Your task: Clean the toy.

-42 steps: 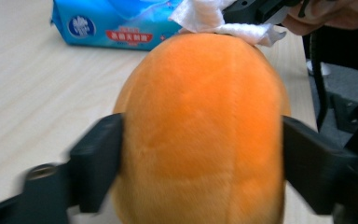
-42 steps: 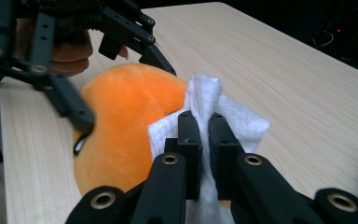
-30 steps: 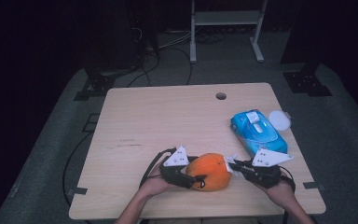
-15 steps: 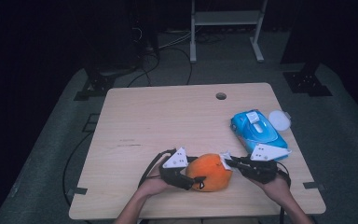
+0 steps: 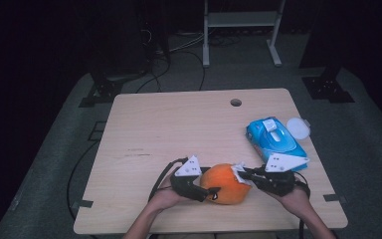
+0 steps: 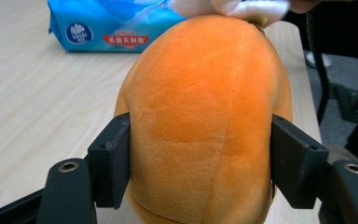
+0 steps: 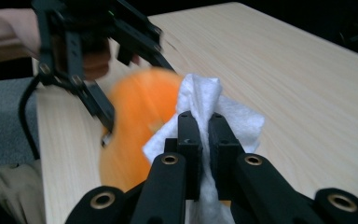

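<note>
Near the tabletop's (image 5: 179,124) front edge, left gripper (image 5: 206,191) clamps the orange plush (image 5: 224,181); right gripper (image 5: 242,173), pinching a white wipe (image 7: 214,109), meets it.

Orange plush toy (image 6: 205,116): soft short-pile cloth, matt, stitched seams visible. White wipe (image 7: 205,105): thin nonwoven cloth or paper, matt, crumpled. Table (image 5: 179,129): light wood-grain top, smooth, slight sheen. Wipes pack (image 5: 276,139): blue plastic film, glossy, wrinkled; white hard plastic lid flap. Round lid (image 5: 298,128): white plastic, smooth. Left gripper (image 6: 200,158), right gripper (image 7: 204,140): black plastic jaws, matt; brass-look metal eyelets. Floor mat (image 5: 45,169): grey, matt.
</note>
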{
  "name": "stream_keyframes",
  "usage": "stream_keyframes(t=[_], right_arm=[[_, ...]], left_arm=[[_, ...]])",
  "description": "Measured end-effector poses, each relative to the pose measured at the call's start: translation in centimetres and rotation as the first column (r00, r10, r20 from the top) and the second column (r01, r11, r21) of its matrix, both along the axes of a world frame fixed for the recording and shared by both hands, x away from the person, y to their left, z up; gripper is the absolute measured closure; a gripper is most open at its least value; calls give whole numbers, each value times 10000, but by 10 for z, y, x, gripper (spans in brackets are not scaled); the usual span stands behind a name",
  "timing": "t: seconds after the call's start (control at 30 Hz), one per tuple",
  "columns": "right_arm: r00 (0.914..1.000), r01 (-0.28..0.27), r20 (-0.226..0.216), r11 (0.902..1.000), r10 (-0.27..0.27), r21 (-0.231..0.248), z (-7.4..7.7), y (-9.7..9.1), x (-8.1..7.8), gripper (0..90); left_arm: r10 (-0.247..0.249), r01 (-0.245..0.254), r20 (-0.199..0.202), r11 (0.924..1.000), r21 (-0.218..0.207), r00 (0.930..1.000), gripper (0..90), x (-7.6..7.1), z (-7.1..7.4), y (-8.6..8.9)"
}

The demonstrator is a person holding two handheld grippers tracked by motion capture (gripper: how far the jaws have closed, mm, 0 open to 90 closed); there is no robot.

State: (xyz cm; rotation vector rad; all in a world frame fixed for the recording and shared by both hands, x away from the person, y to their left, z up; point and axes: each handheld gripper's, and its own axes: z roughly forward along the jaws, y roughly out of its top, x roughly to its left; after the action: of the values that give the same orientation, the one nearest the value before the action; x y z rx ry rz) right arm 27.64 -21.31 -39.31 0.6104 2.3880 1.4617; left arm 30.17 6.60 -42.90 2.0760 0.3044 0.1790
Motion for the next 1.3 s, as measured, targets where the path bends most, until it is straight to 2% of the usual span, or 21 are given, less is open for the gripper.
stream_keyframes(t=[0.07, 0.13, 0.2, 0.23, 0.33, 0.4, 0.47, 0.57, 0.67, 0.77, 0.87, 1.0, 1.17, 1.23, 1.3], right_arm=[[9991, -371, 195, 9992, 373, -115, 7, 15, 0, 849], [9963, -751, 378, 9962, 768, -444, 13, 32, -1, 849], [9921, -1044, 590, 9893, 1108, -1021, 15, 49, -1, 848], [9914, -1051, 651, 9872, 1135, -1202, 14, 52, 0, 849], [9931, -884, 650, 9879, 973, -1278, 14, 47, 5, 849], [9973, -588, 373, 9921, 633, -1106, 13, 33, 6, 849], [9989, -343, 290, 9928, 378, -1148, 12, 21, 6, 849], [9995, -203, 235, 9936, 231, -1110, 13, 12, 2, 849], [9974, -583, 355, 9913, 629, -1183, 15, 24, -2, 849], [9910, -1177, 463, 9833, 1252, -1391, 14, 47, -2, 848], [9890, -1259, 580, 9806, 1359, -1500, 13, 59, 1, 849], [9957, -750, 449, 9903, 807, -1174, 13, 46, 10, 849], [10000, -40, 44, 9976, 43, -698, 4, 11, 11, 849], [9999, 118, -5, 9982, -118, -596, -1, 0, 8, 849], [9992, 267, -274, 9988, -278, -418, -6, -9, 5, 849]], left_arm=[[-15, 14, 246, 10000, 52, 9997, 320, -2, 2, -4], [-52, 48, 406, 9999, 98, 9992, 324, -3, 4, -7], [-47, 31, 571, 9996, 286, 9984, 326, -4, 4, -8], [-24, 10, 506, 9997, 262, 9987, 326, -4, 4, -6], [-33, 28, 400, 9999, 134, 9992, 328, -4, 1, -4], [-77, 74, 379, 10000, 61, 9993, 322, -4, 0, -4], [-93, 94, 222, 9999, -63, 9997, 299, -3, 0, -5], [-143, 145, 341, 9999, -42, 9993, 287, -3, 1, -9], [-130, 128, 423, 9999, 61, 9990, 288, -4, 2, -12], [-151, 140, 543, 9997, 205, 9984, 288, -5, 2, -12], [-69, 61, 491, 9998, 177, 9988, 293, -6, 0, -8], [-194, 186, 538, 9997, 147, 9984, 299, -5, -2, -6], [-200, 197, 275, 9997, 114, 9994, 284, -1, -5, -1], [-174, 174, -7, 9998, 65, 9998, 250, 1, -6, 1], [-225, 219, -577, 9997, -109, 9981, 191, 3, -6, 2]])
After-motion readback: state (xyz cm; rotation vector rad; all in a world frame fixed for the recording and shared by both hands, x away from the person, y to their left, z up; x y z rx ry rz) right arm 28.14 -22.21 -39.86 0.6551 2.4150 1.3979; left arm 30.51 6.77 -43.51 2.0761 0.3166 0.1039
